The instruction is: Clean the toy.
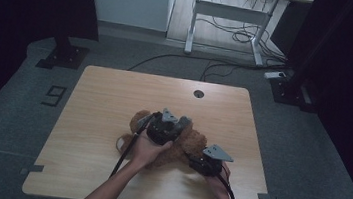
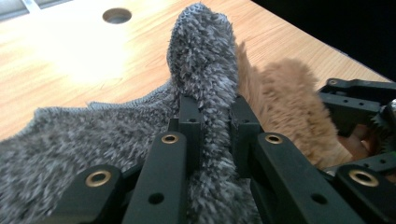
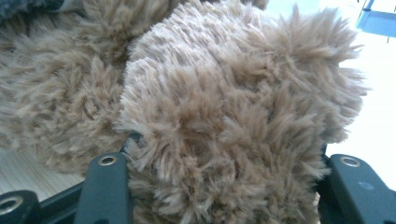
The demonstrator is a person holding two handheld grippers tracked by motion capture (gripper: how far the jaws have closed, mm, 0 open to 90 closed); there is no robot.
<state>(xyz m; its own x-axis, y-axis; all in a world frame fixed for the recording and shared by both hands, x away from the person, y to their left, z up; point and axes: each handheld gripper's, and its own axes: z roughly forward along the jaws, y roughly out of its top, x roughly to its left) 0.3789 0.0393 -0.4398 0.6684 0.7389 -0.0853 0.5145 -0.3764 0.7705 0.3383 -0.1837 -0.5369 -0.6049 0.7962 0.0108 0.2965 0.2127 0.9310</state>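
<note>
A brown plush bear (image 1: 190,142) lies on the wooden table (image 1: 109,97), near its front middle. A grey fuzzy cloth (image 2: 201,46) lies over the bear, and a fold of it stands up between the jaws of my left gripper (image 2: 214,109), which is shut on it. From above, the left gripper (image 1: 174,124) rests on top of the bear. My right gripper (image 3: 229,177) is shut on a thick furry part of the bear (image 3: 224,116); from above, the right gripper (image 1: 198,160) sits at the bear's right end.
A round cable hole (image 1: 199,93) lies in the table near its far edge. Bare wood surrounds the bear on all sides. Beyond the table stand a white desk frame (image 1: 229,15) and loose cables (image 1: 242,36) on the floor.
</note>
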